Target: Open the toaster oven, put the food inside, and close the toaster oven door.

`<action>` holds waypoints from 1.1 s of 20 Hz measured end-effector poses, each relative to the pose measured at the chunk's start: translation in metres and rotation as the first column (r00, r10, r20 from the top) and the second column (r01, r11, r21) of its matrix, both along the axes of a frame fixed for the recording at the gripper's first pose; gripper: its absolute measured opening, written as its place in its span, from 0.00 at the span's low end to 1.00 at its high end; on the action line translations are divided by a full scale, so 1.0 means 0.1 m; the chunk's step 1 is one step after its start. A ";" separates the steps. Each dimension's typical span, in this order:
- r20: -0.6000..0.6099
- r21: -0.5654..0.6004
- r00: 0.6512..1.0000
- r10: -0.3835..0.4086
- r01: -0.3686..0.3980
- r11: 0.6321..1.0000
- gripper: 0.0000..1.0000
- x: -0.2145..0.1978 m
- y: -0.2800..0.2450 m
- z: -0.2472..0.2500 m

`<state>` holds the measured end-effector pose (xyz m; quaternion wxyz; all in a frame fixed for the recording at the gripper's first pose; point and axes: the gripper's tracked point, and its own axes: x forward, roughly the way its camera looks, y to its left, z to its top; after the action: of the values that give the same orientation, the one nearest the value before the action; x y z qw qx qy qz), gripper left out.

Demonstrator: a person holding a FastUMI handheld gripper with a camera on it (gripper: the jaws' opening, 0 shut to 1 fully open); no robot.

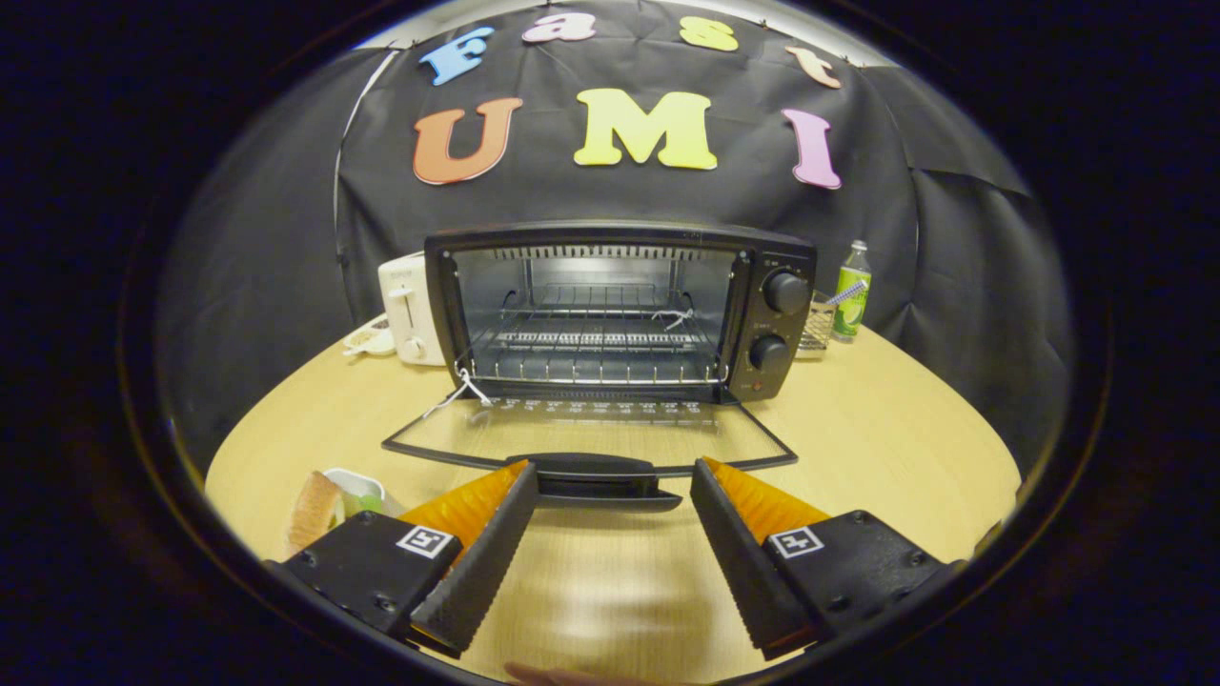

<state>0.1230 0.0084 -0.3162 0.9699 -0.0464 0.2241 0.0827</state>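
wooden table (858, 448) holding toaster oven (620, 310), door (591, 438) lying flat open; gripper (610, 486) hovering spread apart near door handle (600, 479) (gripping nothing), food (315, 510) sitting beside left finger.

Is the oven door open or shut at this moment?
Open: the door lies flat before the oven, rack exposed. The gripper is open at its handle.

Ahead of the spread fingers, the toaster oven (620, 310) is showing a glossy dark shell, a shiny wire rack (591, 338) and a clear glass door (591, 433) lying open. The table (858, 438) under it is looking like smooth pale wood grain. The gripper (610, 476) pads are looking ribbed and matt.
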 end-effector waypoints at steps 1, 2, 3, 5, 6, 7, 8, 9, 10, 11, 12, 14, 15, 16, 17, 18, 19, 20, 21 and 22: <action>-0.015 0.005 1.000 -0.010 0.010 1.000 1.00 0.01 -0.04 -0.05; -0.034 0.008 0.999 -0.022 0.022 1.000 1.00 0.02 -0.09 -0.11; -0.047 0.011 0.998 -0.031 0.031 0.999 1.00 0.03 -0.14 -0.14; -0.084 0.043 0.996 -0.024 0.028 0.999 1.00 -0.03 -0.16 -0.17; -0.096 0.057 0.995 -0.009 0.015 0.998 1.00 -0.05 -0.15 -0.18; -0.108 0.085 0.994 0.012 -0.003 0.996 1.00 -0.08 -0.12 -0.14; -0.117 0.122 0.992 0.048 -0.034 0.992 1.00 -0.16 -0.07 -0.07; -0.121 0.164 0.989 0.080 -0.059 0.985 0.99 -0.24 -0.01 0.02; -0.134 0.202 0.985 0.110 -0.082 0.976 0.99 -0.34 0.05 0.08; -0.150 0.251 0.977 0.149 -0.108 0.962 0.98 -0.43 0.14 0.15; -0.171 0.308 0.965 0.198 -0.138 0.941 0.97 -0.53 0.25 0.21; -0.221 0.432 0.923 0.314 -0.196 0.880 0.96 -0.72 0.47 0.33; -0.244 0.481 0.898 0.365 -0.215 0.850 0.94 -0.80 0.56 0.39; -0.265 0.512 0.874 0.407 -0.230 0.828 0.93 -0.85 0.63 0.43; -0.289 0.536 0.845 0.449 -0.246 0.808 0.92 -0.90 0.70 0.46; -0.338 0.543 0.806 0.486 -0.255 0.800 0.90 -0.96 0.74 0.44; -0.396 0.543 0.762 0.512 -0.256 0.800 0.89 -1.02 0.77 0.40; -0.430 0.555 0.723 0.540 -0.260 0.790 0.87 -1.07 0.81 0.37; -0.455 0.577 0.684 0.570 -0.261 0.774 0.86 -1.11 0.88 0.37; -0.467 0.593 0.662 0.587 -0.258 0.763 0.85 -1.11 0.92 0.37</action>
<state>0.0118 0.1002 -0.2791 0.7680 0.1717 0.4888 0.3765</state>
